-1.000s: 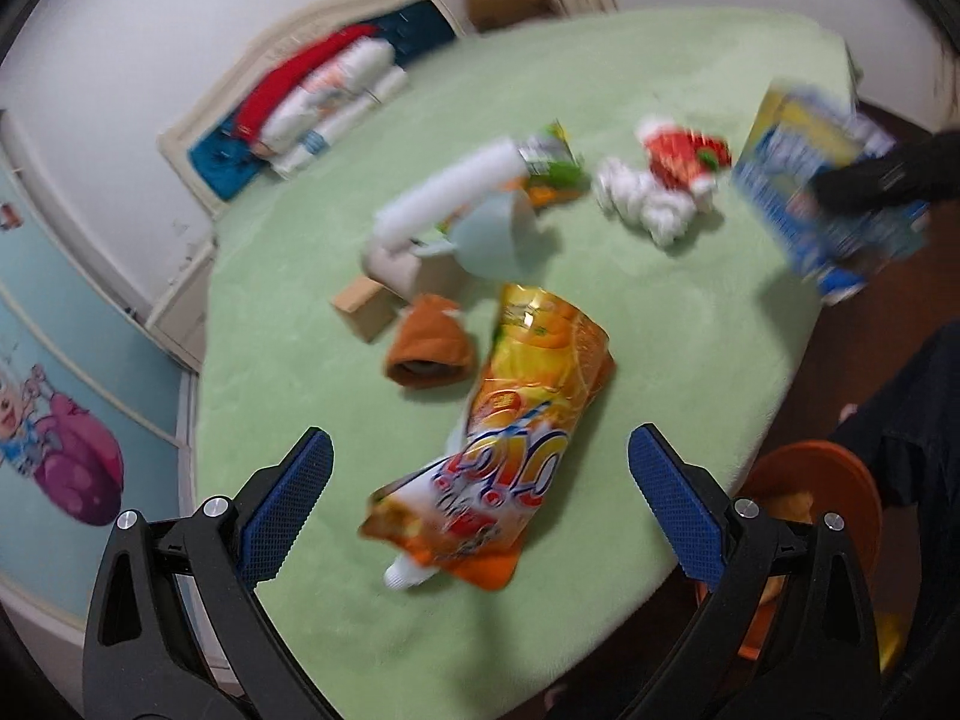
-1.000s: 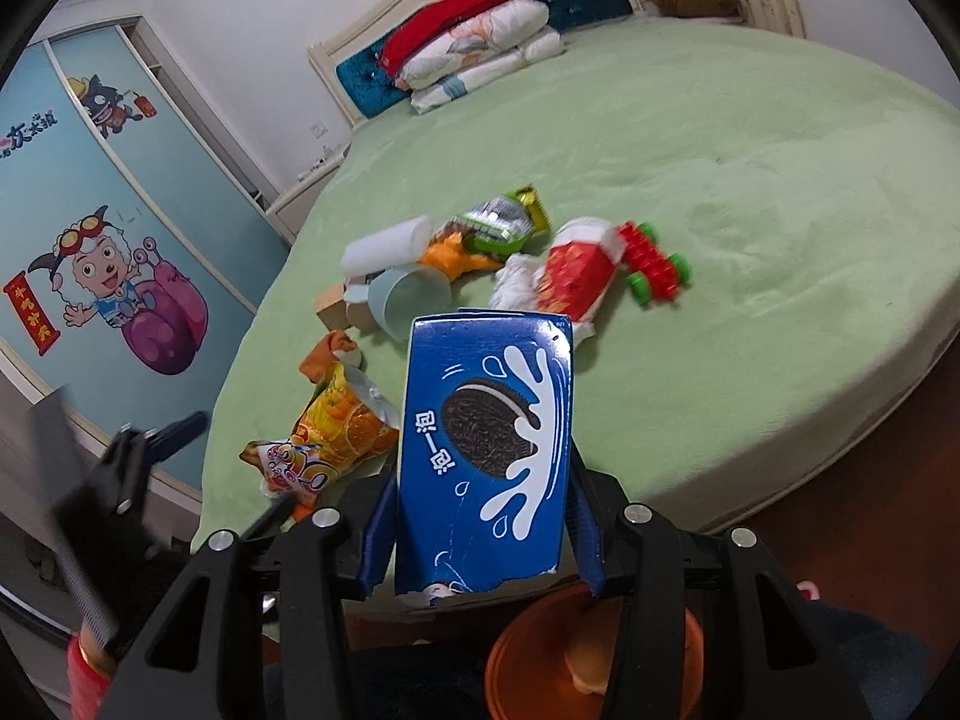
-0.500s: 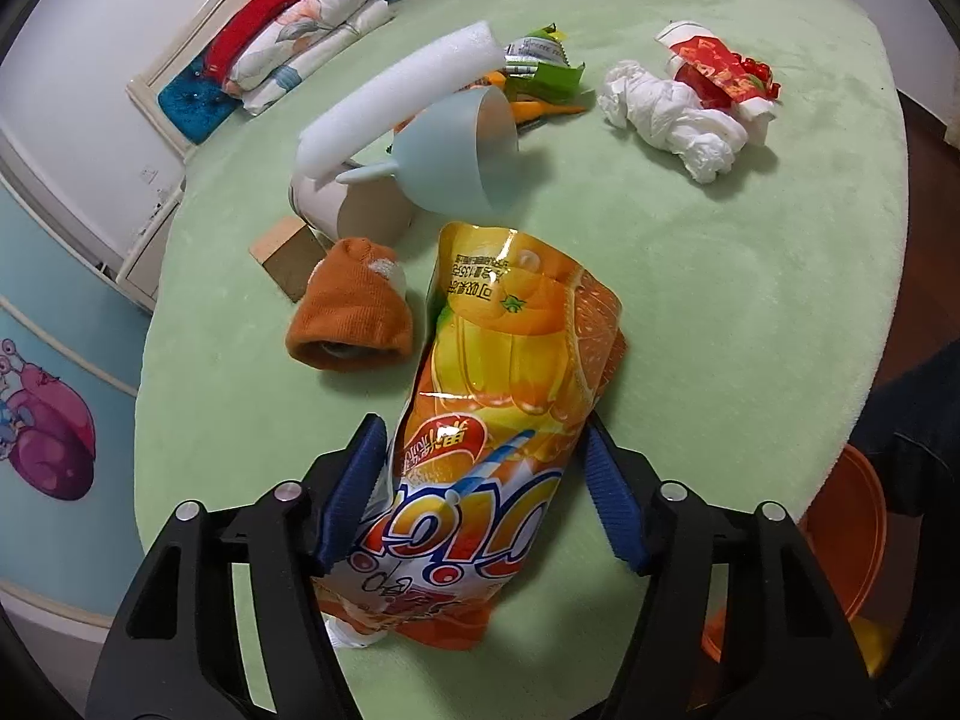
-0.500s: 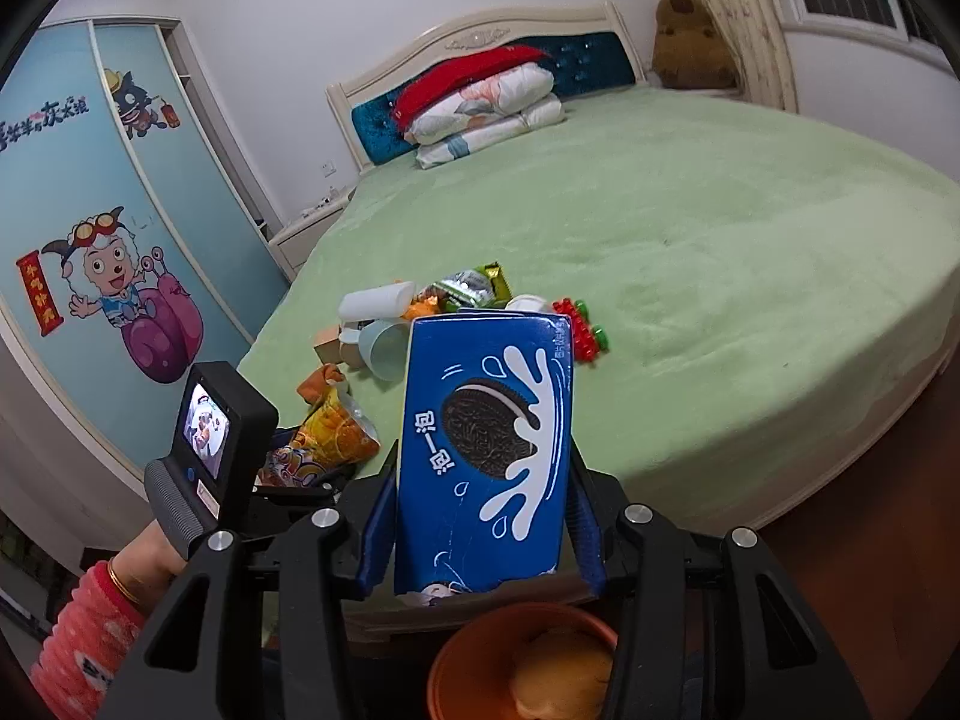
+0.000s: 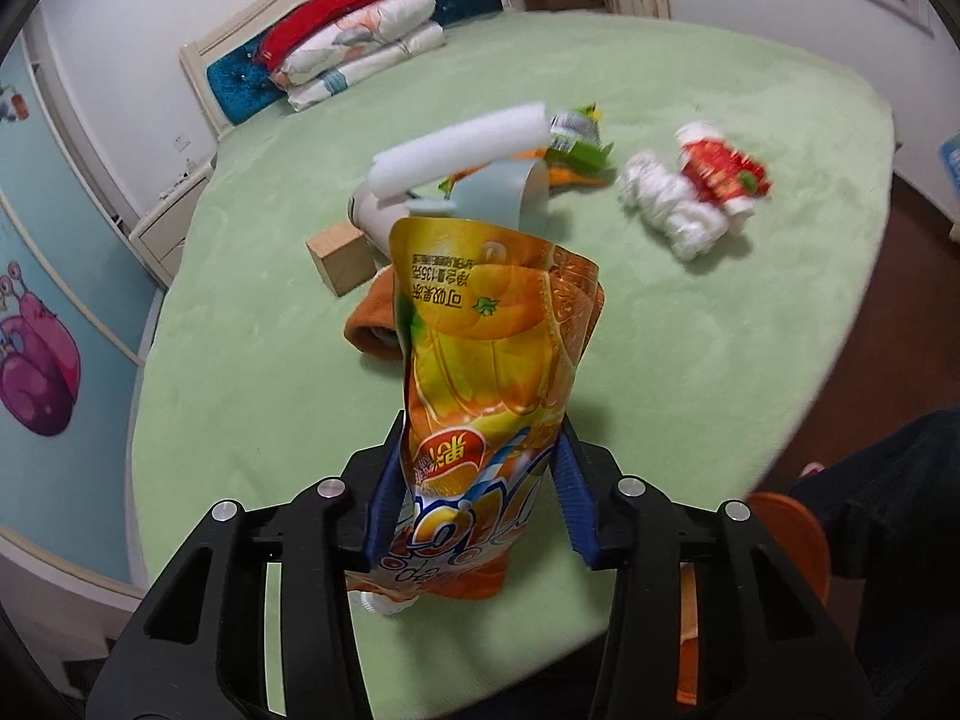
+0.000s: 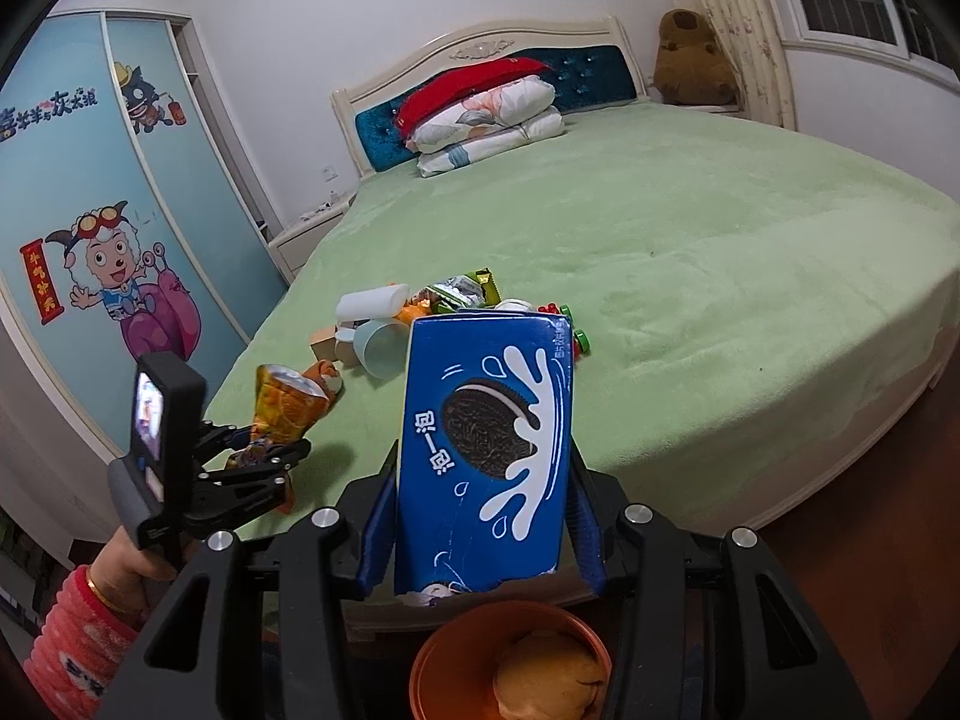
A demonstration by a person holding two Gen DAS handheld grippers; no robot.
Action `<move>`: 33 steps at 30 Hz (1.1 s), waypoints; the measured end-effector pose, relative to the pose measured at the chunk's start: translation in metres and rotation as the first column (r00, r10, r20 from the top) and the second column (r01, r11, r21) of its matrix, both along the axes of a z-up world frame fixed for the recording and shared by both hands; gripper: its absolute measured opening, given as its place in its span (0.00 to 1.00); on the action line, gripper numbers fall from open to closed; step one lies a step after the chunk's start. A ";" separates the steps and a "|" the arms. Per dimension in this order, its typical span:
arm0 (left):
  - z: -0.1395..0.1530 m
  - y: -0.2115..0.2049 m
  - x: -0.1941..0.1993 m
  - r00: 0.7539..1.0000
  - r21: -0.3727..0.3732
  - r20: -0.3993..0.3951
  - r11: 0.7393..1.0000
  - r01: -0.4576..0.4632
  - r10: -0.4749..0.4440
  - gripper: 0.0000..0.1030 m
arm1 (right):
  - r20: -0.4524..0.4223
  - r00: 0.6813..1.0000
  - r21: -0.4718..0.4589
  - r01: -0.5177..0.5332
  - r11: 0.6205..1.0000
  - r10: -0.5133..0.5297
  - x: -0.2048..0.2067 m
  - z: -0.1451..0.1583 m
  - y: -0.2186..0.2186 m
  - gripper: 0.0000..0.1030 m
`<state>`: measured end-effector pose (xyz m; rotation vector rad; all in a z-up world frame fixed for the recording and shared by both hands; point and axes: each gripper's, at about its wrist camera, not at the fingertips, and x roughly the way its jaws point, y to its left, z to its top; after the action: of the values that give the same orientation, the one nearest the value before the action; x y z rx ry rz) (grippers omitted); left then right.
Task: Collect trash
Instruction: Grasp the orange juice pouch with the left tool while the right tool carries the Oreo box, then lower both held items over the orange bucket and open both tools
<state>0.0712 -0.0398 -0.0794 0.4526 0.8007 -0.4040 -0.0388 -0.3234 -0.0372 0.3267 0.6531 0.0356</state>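
Left gripper (image 5: 477, 504), wide open a second ago, has clamped the orange drink pouch (image 5: 486, 372) and lifted it off the green bed (image 5: 750, 360).

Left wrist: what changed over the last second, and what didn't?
The left tongs went from open, hovering over the orange pouch, to shut on it, and lifted it off the bed; it now hangs in the air. The right tongs stayed shut on the cookie box above the orange bin. The other litter on the bed stayed put.
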 end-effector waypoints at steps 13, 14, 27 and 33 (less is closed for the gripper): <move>0.021 -0.002 -0.096 0.999 -0.191 0.011 0.980 0.051 -0.050 0.42 | -0.038 0.996 -0.042 -0.083 0.996 0.082 -0.018 -0.024 0.014 0.46; 0.018 -0.002 -0.100 0.998 -0.199 -0.002 0.979 0.055 -0.056 0.42 | -0.051 0.995 -0.050 -0.093 0.994 0.090 -0.019 -0.030 0.016 0.46; -0.104 -0.012 -0.112 0.946 -0.231 -0.323 0.970 -0.078 -0.001 0.42 | -0.318 0.934 -0.058 -0.190 0.980 0.162 -0.028 -0.136 0.042 0.46; -0.147 -0.017 -0.102 0.901 -0.224 -0.431 0.962 -0.156 0.045 0.42 | -0.429 0.888 -0.060 -0.211 0.976 0.166 -0.022 -0.187 0.052 0.46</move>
<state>-0.0308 -0.0568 -0.2263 0.0772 1.1725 -0.5091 -0.0611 -0.2719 -0.2242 0.1662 1.1148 0.1192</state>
